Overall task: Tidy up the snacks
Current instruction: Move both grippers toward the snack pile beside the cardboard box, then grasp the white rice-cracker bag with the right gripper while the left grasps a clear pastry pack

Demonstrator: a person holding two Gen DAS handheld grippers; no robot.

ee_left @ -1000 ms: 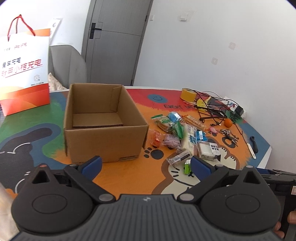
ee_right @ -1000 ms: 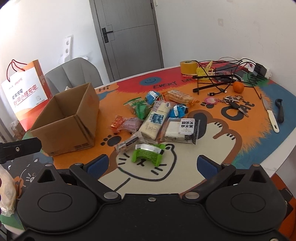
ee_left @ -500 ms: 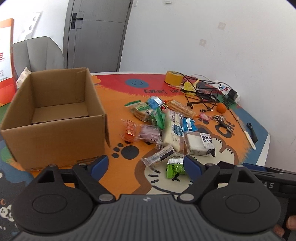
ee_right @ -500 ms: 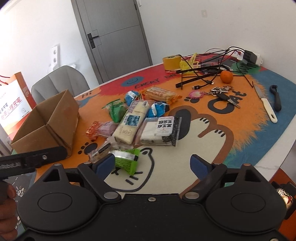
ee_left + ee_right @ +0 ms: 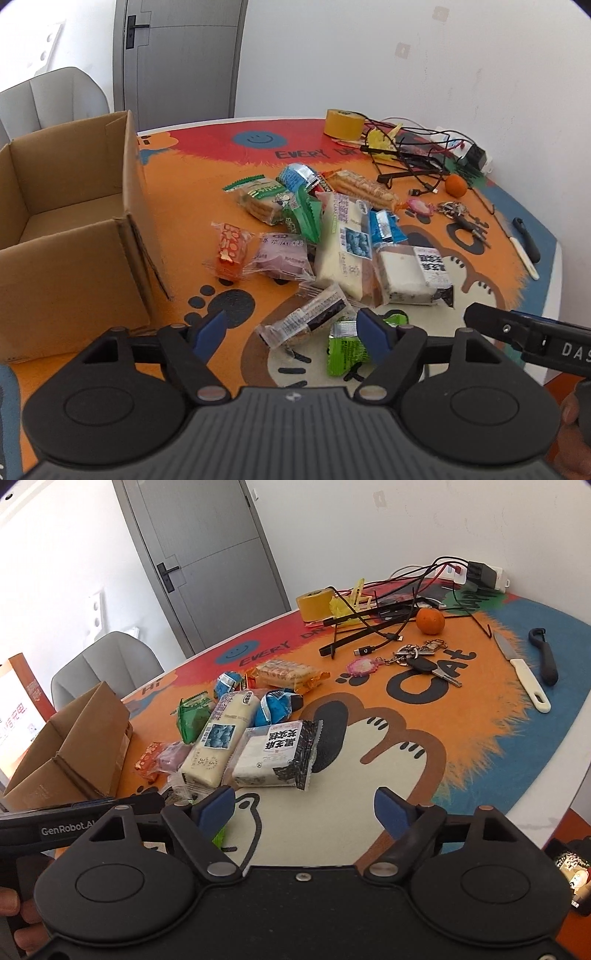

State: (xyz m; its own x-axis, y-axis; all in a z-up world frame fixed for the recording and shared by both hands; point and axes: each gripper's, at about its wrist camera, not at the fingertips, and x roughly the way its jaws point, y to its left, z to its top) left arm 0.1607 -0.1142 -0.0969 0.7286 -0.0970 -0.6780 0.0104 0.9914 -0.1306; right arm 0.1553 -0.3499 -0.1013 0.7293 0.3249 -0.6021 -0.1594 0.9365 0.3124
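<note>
Item: snacks, loose heap, mid-bench on the orange part of the printed mat; none yet in the cardboard box (image 5: 74,236), which stands open and empty by the left edge of the bench.

Heap contents, near to far: clear-wrapped dark bar (image 5: 306,319); green packet (image 5: 345,349); black-and-white cake pack (image 5: 277,757); long blueberry cake pack (image 5: 343,243); purple pastry (image 5: 282,256); orange-red sweet (image 5: 231,249); blue packets, green wafers and biscuit sleeve behind.

Left tongs (image 5: 291,332): released, jaws closing, nothing pressed; clear-wrapped bar and green packet lie below and between the pads.
Right tongs (image 5: 304,806): released, jaws closing over bare mat, just short of the black-and-white pack; nothing between.

Handling note, step in hand judged as approach to first pick: best taken one packet per grip, nearest first; pads squared across the short width of the wrapper, lowered until flush with the mat before clenching; light pressure only, soft cakes likely to crush; overlapping neighbours apt to drag along.

Change against earlier frames: both tongs lower and closer to the heap, jaws narrower than a second ago; box shifted toward the left margin of the left view; packets unmoved.

Unrelated stock, far and right edges: tape roll, cables, orange, keys, knife (image 5: 521,672).
</note>
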